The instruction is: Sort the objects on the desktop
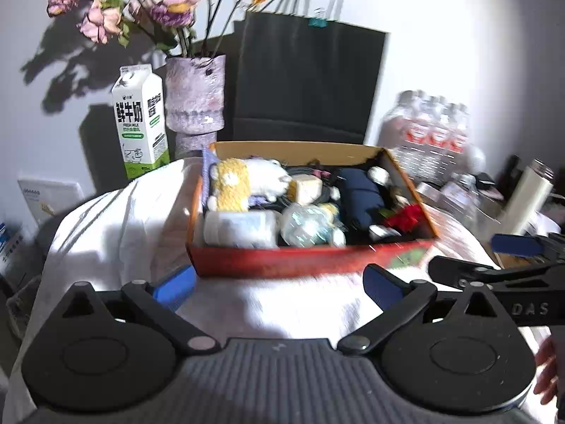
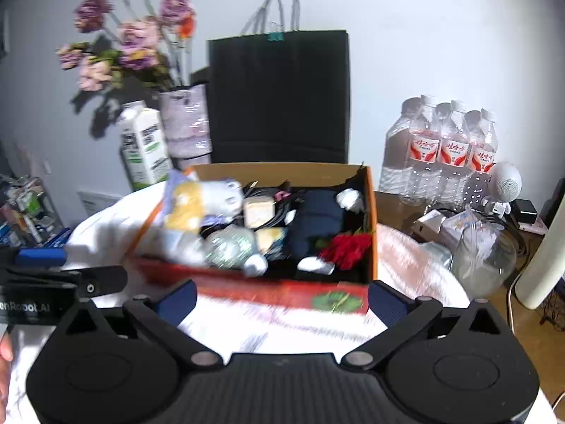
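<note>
We see the cardboard box (image 1: 310, 258) sitting on a white cloth (image 1: 116, 219) that covers the desk, near the middle of both wrist views. Its near wall is red with a green patch at the right end.

Contents, left to right:
- yellow and white plush toy (image 1: 243, 180), far left corner
- white jar (image 1: 240, 228) lying on its side at the near wall
- clear plastic bottle (image 1: 307, 226) just right of the jar
- small beige block (image 1: 305, 187) near the centre
- dark blue fabric item (image 1: 356, 194), right of centre
- red flower (image 1: 406, 217) at the near right corner

Black cables lie in the far part; detail is blurred.

Our left gripper (image 1: 279, 282) stands wide, blue pads apart, nothing between them, just near of the box. Our right gripper (image 2: 280, 298) is likewise spread wide and empty, also near of the box; it shows at the right edge of the left view.

Behind the box:
- milk carton (image 1: 141, 127), far left
- vase of purple flowers (image 1: 196, 95) beside it
- black paper bag (image 1: 307, 77), centre
- pack of water bottles (image 2: 445, 148), far right

Both views are motion-blurred.
</note>
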A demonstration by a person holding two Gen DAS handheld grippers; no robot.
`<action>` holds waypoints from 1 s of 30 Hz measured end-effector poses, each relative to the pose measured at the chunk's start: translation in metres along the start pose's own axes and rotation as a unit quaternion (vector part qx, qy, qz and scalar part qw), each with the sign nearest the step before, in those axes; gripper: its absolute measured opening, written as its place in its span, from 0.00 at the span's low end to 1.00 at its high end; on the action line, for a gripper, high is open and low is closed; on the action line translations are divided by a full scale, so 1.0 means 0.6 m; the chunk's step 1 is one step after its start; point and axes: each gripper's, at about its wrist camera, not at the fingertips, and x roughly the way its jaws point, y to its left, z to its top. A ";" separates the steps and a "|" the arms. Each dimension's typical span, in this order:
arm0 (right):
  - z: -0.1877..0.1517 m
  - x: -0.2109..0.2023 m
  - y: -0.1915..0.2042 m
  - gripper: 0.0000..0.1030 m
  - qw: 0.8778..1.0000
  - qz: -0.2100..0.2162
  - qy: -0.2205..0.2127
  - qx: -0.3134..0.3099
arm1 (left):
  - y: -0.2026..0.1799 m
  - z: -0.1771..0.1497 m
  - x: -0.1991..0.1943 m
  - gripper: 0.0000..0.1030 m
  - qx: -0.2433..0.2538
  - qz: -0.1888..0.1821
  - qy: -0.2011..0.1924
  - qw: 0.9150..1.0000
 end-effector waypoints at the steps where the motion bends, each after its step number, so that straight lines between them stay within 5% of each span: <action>1: -0.013 -0.014 0.003 1.00 1.000 0.003 -0.005 0.001 | -0.001 -0.013 -0.017 1.00 0.005 -0.008 -0.005 1.000; 11: -0.211 -0.168 0.028 1.00 0.997 0.026 -0.061 -0.025 | -0.007 -0.206 -0.186 1.00 0.066 -0.070 -0.049 0.994; 17: -0.344 -0.224 0.040 1.00 0.994 0.000 -0.102 -0.032 | 0.007 -0.346 -0.248 1.00 0.082 -0.037 -0.116 0.989; 23: -0.434 -0.248 0.048 1.00 0.992 0.015 -0.128 0.007 | 0.038 -0.426 -0.235 1.00 0.053 -0.010 -0.138 0.989; 30: -0.429 -0.197 0.080 1.00 0.994 0.013 -0.108 -0.004 | 0.034 -0.406 -0.158 1.00 0.030 0.010 -0.130 0.991</action>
